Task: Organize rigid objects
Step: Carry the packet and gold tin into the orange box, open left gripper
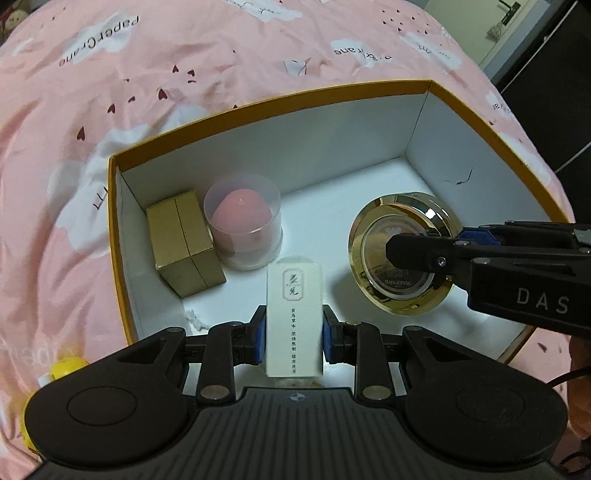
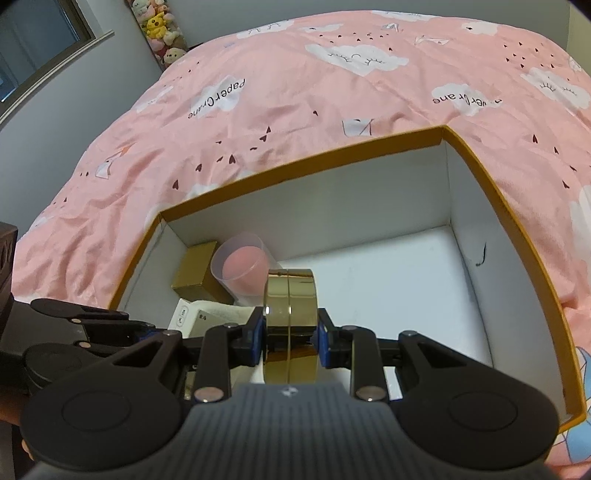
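Observation:
An open box [image 1: 258, 107] with orange rim and white inside lies on a pink bedspread. My left gripper [image 1: 294, 334] is shut on a white carton [image 1: 294, 314] and holds it over the box's near side. My right gripper [image 2: 290, 334] is shut on a round gold compact [image 2: 290, 314], held on edge inside the box; it also shows in the left wrist view [image 1: 402, 254]. A gold carton [image 1: 184, 242] and a clear cylinder with a pink sponge [image 1: 243, 225] stand at the box's left. The white carton also shows in the right wrist view [image 2: 207, 314].
The pink bedspread [image 1: 184, 66] surrounds the box. A yellow object [image 1: 64, 365] lies outside the box at the left. The right half of the box floor [image 2: 399, 280] is bare. Plush toys [image 2: 160, 26] sit beyond the bed.

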Tool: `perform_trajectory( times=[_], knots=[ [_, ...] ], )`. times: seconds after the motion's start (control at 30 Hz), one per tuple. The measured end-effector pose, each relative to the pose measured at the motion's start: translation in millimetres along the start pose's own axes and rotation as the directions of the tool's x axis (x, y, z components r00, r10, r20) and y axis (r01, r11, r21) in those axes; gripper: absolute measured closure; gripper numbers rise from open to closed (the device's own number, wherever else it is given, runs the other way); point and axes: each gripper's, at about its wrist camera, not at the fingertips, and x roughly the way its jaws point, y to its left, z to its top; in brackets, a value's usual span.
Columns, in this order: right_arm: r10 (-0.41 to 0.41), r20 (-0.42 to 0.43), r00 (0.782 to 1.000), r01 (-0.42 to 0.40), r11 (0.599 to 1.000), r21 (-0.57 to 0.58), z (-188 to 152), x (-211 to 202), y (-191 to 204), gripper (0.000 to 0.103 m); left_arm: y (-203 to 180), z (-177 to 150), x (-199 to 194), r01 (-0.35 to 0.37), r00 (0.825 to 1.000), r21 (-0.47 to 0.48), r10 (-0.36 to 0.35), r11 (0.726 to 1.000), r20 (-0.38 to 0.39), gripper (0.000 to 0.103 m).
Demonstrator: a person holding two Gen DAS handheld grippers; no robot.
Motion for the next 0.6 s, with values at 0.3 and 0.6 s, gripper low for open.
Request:
perform_trajectory(
  times=[0.3, 0.6],
  knots=[
    [0.000, -0.008, 1.000, 0.000, 1.000, -0.004, -3.2, 0.5, 0.9, 0.076, -11.4, -2.7, -11.3, -0.182, 0.980, 0.111, 0.170, 0.977, 0.106, 0.070],
    [0.009, -0.025, 1.000, -0.010, 1.000, -0.019, -6.2, 5.3, 7.4, 0.076, 5.8, -4.6, -30.8, -0.142, 0.975, 0.046, 0.132, 0.989, 0.178, 0.070]
  ],
)
